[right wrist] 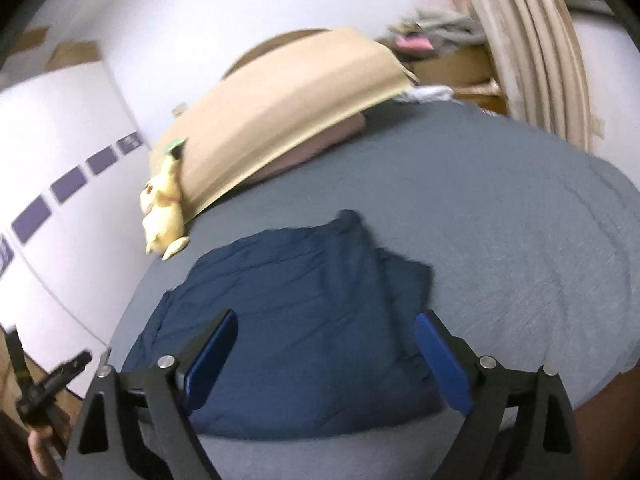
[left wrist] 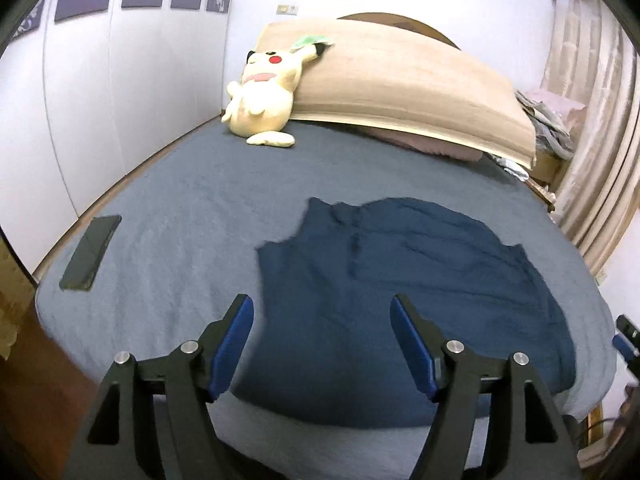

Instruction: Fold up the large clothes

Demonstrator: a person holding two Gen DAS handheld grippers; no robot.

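Observation:
A dark blue garment [left wrist: 408,304] lies partly folded and wrinkled on the grey-blue bed sheet [left wrist: 192,208], near the bed's front edge. It also shows in the right wrist view [right wrist: 304,320]. My left gripper [left wrist: 322,312] is open and empty, held above the garment's near left part. My right gripper [right wrist: 326,328] is open and empty, held above the garment's near edge. The right gripper's tip shows at the right edge of the left wrist view [left wrist: 626,336]. The left gripper shows at the lower left of the right wrist view [right wrist: 52,380].
A black phone [left wrist: 91,253] lies on the sheet at the left. A yellow plush toy [left wrist: 260,96] leans on a beige pillow cover [left wrist: 400,84] at the bed's head. White wardrobe doors [left wrist: 100,100] stand at the left, curtains [left wrist: 592,128] at the right.

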